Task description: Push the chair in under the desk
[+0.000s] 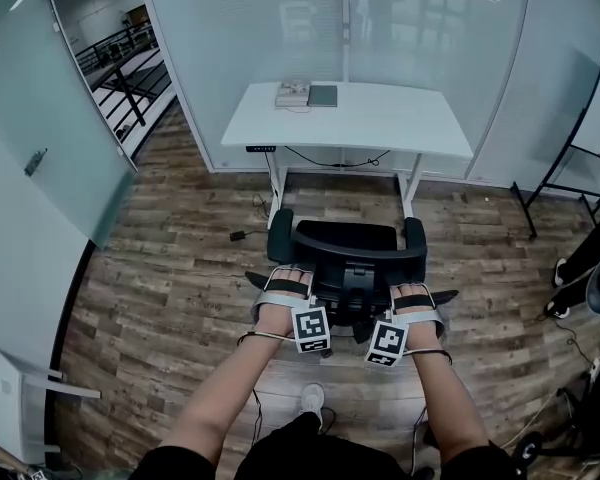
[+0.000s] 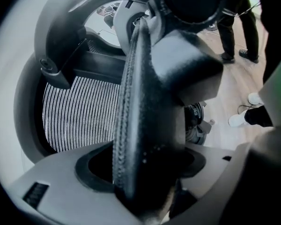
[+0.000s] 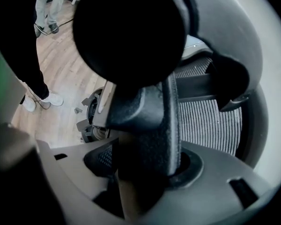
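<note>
A black office chair [image 1: 345, 240] stands on the wood floor just in front of a white desk [image 1: 380, 128], its back toward me. My left gripper [image 1: 285, 290] is clamped on the left side of the backrest's top edge. My right gripper [image 1: 412, 300] is clamped on the right side. In the left gripper view the backrest's thick black rim [image 2: 140, 125] fills the gap between the jaws, with the striped mesh [image 2: 79, 111] beyond. The right gripper view shows the same rim [image 3: 150, 139] wedged between its jaws beside the mesh [image 3: 206, 121].
A flat box [image 1: 293, 93] and a dark book [image 1: 322, 96] lie on the desk's far edge. Glass walls close in behind and to the left. A cable and plug [image 1: 242, 235] lie left of the chair. A black frame stand [image 1: 570, 168] and a person's legs [image 1: 585, 268] are on the right.
</note>
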Demonstrator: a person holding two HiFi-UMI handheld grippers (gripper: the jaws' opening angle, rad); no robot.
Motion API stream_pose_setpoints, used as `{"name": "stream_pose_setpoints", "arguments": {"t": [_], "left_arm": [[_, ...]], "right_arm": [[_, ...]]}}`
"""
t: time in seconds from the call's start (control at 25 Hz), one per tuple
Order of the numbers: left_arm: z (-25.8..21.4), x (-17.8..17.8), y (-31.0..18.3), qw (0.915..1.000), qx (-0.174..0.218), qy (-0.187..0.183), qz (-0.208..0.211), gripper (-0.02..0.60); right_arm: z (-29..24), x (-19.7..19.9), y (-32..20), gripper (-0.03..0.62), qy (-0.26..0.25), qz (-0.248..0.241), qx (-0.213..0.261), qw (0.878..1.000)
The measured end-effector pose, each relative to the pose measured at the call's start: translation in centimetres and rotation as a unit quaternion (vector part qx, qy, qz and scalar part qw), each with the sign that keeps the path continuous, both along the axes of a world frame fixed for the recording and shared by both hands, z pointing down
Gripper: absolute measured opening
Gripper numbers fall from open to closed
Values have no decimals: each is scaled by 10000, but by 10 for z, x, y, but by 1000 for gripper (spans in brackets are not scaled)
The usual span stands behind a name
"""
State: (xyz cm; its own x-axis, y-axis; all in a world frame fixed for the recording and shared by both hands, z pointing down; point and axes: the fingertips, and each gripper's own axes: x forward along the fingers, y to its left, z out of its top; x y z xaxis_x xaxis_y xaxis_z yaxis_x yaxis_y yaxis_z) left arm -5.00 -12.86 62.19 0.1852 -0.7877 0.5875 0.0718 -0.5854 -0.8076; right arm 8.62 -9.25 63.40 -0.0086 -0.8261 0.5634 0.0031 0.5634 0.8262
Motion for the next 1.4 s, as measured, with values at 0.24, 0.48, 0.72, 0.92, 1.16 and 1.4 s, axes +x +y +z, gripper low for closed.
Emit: {"name": "stream_pose_setpoints", "arguments": {"t": [0.24, 0.48, 0.72, 0.92, 1.16, 1.4], "left_arm": [[0, -2, -32, 10000, 79, 0, -4, 347], [0, -9, -62, 9999, 116, -1, 22, 348], [-1, -15, -96, 9997, 204, -45, 80, 351], [-2, -13, -122, 9997, 241, -43, 89, 356], [-2, -17, -158, 9996, 236, -46, 115, 362], [-1, -23, -201, 9996, 267, -37, 112, 365]], "right_arm": [[1, -1, -33, 250, -6, -2, 47, 10000], [-2, -12, -62, 252, -125, -26, 47, 9999], [6, -14, -96, 229, -170, 171, -149, 9996], [6, -11, -121, 216, -219, 259, -249, 9991], [6, -15, -154, 216, -221, 288, -230, 9991], [10, -21, -192, 195, -181, 280, -368, 9988]]}}
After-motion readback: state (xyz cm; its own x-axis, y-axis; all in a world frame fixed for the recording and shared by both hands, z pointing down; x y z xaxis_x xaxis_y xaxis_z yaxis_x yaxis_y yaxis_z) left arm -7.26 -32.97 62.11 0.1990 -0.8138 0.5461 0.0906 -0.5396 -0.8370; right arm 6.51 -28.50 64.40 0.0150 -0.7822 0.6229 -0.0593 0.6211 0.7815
